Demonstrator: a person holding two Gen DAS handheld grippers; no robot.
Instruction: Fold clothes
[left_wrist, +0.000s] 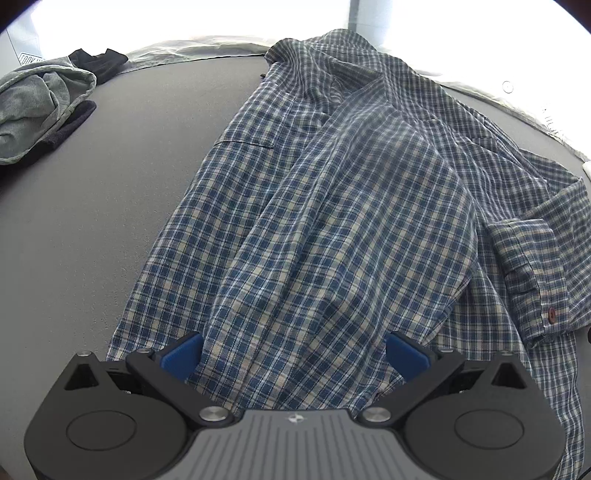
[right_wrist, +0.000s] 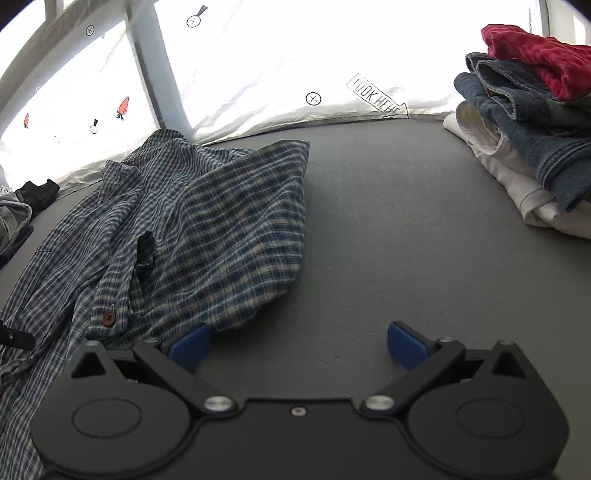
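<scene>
A blue and cream plaid shirt (left_wrist: 332, 203) lies spread and rumpled on the grey table (left_wrist: 92, 221). One sleeve is folded across it, and the cuff's brown button (left_wrist: 552, 314) shows at the right. My left gripper (left_wrist: 294, 354) hovers over the shirt's near hem, its blue pads wide apart and the cloth running loosely between them, so it is open. In the right wrist view the shirt (right_wrist: 207, 221) lies to the left, with the buttoned cuff (right_wrist: 108, 318) close by. My right gripper (right_wrist: 298, 345) stands open over bare table (right_wrist: 388, 240), its left pad beside the shirt's edge.
A stack of folded clothes (right_wrist: 535, 129), red on denim on white, sits at the far right. A grey garment (left_wrist: 37, 107) and a black one (left_wrist: 98, 61) lie at the far left. A white printed sheet (right_wrist: 295, 55) borders the table's back edge.
</scene>
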